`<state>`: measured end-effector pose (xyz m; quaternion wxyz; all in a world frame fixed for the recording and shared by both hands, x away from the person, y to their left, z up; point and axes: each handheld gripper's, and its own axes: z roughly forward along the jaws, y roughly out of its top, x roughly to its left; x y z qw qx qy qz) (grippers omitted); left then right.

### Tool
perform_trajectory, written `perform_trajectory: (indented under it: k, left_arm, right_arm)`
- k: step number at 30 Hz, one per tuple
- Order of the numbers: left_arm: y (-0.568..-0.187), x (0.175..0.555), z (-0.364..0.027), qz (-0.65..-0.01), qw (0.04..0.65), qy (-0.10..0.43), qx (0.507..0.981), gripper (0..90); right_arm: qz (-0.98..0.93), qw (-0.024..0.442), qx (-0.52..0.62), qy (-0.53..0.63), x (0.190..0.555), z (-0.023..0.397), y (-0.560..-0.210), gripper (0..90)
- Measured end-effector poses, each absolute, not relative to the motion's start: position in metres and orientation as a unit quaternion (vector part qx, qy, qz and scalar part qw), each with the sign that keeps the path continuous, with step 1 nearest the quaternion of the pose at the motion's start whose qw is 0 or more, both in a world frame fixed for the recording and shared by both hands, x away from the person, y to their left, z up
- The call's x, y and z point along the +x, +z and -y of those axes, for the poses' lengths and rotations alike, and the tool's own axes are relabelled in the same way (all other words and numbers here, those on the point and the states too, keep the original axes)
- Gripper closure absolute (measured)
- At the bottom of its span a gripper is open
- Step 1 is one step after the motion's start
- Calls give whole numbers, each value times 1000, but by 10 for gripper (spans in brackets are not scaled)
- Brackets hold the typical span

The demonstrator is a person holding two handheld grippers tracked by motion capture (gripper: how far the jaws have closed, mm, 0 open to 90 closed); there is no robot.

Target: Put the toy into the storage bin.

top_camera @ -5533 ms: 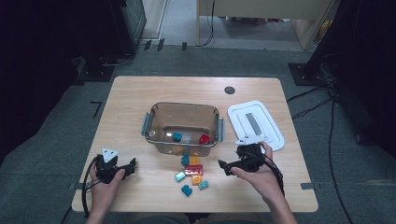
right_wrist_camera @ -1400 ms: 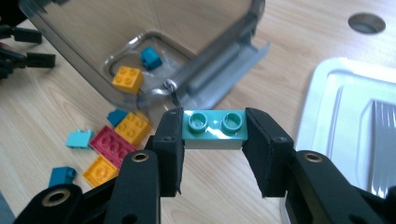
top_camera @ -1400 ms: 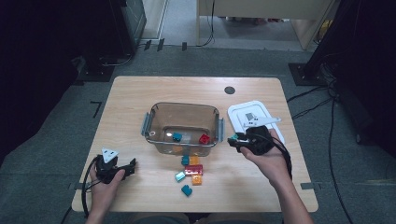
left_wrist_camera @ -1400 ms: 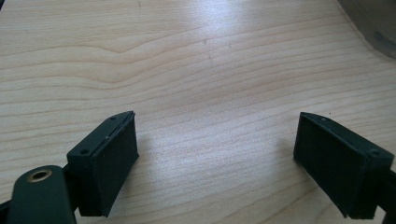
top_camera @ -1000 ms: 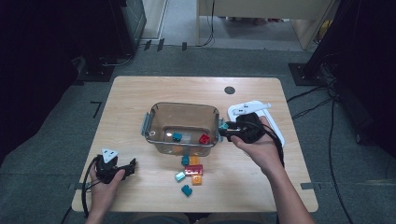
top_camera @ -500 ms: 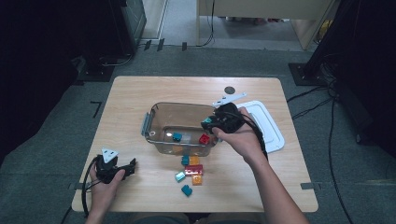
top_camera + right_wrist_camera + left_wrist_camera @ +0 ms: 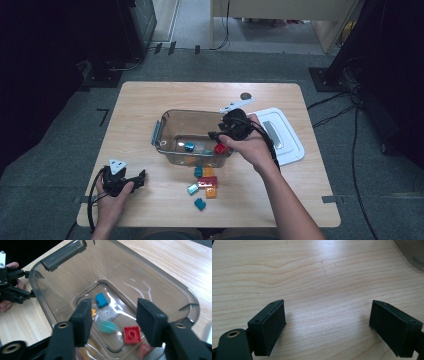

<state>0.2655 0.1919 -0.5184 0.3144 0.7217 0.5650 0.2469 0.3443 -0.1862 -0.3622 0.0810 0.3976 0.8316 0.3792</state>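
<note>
Teal block (image 7: 107,326): blurred in the right gripper view, below and between the jaws of the right hand-held gripper (image 7: 113,321), touching neither pad, over the floor of the clear container (image 7: 160,277). In the high view a teal patch (image 7: 206,151) sits in the container just beside that hand-held gripper (image 7: 219,135); its shape cannot be told there.

Right hand-held gripper: jaws have just been opening and stand apart, gripping nothing. It hangs over the container's right end.

Also in the container, right gripper view: a blue block (image 7: 102,300) beyond the jaws, a red block (image 7: 132,334) under the right jaw, an orange piece (image 7: 93,312) half hidden behind the left jaw. The high view gives the blue block (image 7: 189,146) and red block (image 7: 220,148) only as small spots.

High view alone: loose blocks (image 7: 205,182) on the counter (image 7: 150,100) nearer the person than the container, and a white lid (image 7: 280,135) behind the right hand-held gripper.

Left hand-held gripper (image 7: 131,181): rests well apart at the counter's near left. Its own view (image 7: 327,327) shows the jaws wide apart over bare wood, nothing between them.
</note>
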Motion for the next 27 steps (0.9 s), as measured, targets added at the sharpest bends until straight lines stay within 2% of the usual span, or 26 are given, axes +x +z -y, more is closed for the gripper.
perform_trajectory:
  k: [3,6,9,12,13,20,27]
  left_arm:
    - [-518,265,-192,-565,314,247,722,133]
    - [-518,265,-192,-565,314,247,722,133]
    - [-518,265,-192,-565,314,247,722,133]
    - [-518,265,-192,-565,314,247,722,133]
    - [-518,265,-192,-565,314,247,722,133]
    - [-518,265,-192,-565,314,247,722,133]
    - [-518,265,-192,-565,315,247,722,133]
  right_arm:
    - [-833,89,399,372,339,192,-359,301]
    - [-833,96,403,367,333,199,-357,217]
    - [-830,102,409,364,327,206,-357,141]
    - [-831,103,411,361,323,212,-358,113]
    - [-833,104,413,354,318,216,-359,39]
    - [-829,110,421,351,302,232,-365,0]
    - [-817,114,441,353,283,255,-380,0]
